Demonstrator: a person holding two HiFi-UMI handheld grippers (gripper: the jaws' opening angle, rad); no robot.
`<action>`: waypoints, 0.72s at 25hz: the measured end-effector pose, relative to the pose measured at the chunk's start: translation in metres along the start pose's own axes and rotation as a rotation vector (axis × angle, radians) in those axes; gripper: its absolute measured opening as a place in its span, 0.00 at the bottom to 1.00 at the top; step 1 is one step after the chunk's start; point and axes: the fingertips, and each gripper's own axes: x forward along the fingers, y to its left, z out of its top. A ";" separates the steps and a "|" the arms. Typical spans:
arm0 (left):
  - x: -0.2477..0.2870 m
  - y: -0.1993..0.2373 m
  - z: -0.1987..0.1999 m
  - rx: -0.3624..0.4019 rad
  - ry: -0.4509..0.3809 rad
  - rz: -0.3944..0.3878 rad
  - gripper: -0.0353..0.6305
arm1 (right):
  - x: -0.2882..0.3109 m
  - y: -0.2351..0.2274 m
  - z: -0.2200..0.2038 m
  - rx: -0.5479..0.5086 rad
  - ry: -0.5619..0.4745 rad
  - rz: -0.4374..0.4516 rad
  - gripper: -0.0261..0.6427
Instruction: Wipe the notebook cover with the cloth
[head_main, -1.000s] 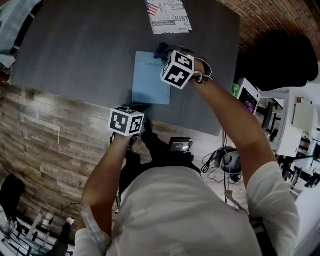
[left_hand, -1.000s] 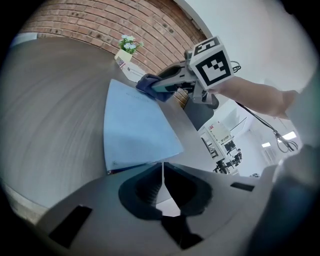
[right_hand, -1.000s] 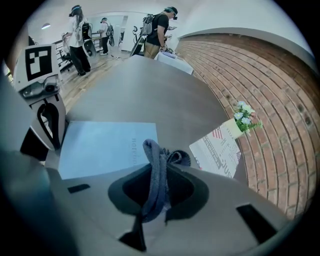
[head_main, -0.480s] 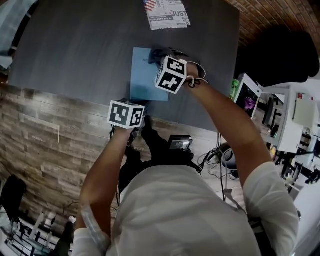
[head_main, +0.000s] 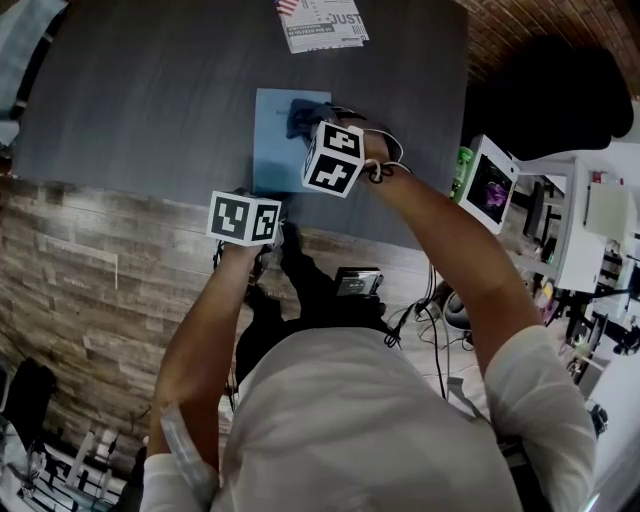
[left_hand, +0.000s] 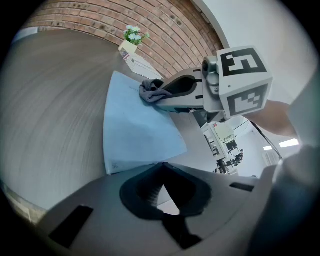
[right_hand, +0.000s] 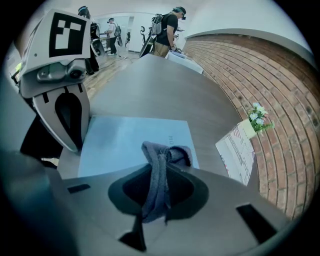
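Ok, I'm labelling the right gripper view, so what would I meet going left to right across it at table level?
left tool → light blue notebook → printed leaflet → small pot of flowers

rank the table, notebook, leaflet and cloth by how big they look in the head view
1. table, by far the largest
2. notebook, partly hidden
3. leaflet, cut off by the top edge, so its full size is unsure
4. cloth, smallest
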 end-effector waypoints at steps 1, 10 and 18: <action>0.000 0.000 0.000 -0.001 0.001 -0.001 0.07 | -0.001 0.004 0.000 -0.001 0.000 0.006 0.14; 0.001 0.002 0.002 0.006 -0.004 0.005 0.07 | -0.010 0.034 -0.001 -0.015 -0.009 0.048 0.14; 0.002 0.001 0.003 0.034 -0.020 0.028 0.07 | -0.018 0.055 -0.002 -0.023 -0.019 0.077 0.14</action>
